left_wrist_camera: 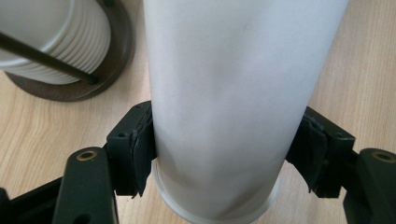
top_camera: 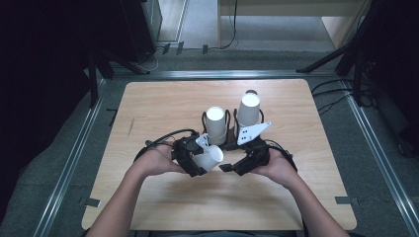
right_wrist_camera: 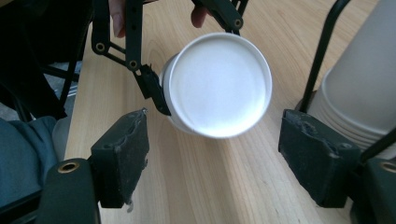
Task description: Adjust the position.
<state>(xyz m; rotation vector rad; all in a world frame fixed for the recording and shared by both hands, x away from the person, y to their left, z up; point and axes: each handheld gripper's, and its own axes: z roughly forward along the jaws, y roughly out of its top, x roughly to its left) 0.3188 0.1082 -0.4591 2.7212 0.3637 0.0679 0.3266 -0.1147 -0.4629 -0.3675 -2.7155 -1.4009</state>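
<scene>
A single white paper cup (top_camera: 211, 157) lies on its side just above the wooden table (top_camera: 158, 103), held near its rim. My left gripper (top_camera: 202, 160) is shut on it; in the left gripper view the cup (left_wrist_camera: 229, 93) fills the space between the pads (left_wrist_camera: 140, 149) of my left gripper (left_wrist_camera: 224, 154), which press on both of its sides. My right gripper (top_camera: 226, 168) faces it from the right. In the right gripper view my right gripper (right_wrist_camera: 219, 163) stands open, with the cup's round bottom (right_wrist_camera: 217, 84) a little beyond its jaws and nothing between them.
Two stacks of upside-down white cups stand in black wire holders behind the grippers: a shorter stack (top_camera: 216, 123) and a taller stack (top_camera: 248, 111). The nearer holder (left_wrist_camera: 56, 42) is close beside the held cup. A stack (right_wrist_camera: 359, 93) rises right of my right jaw.
</scene>
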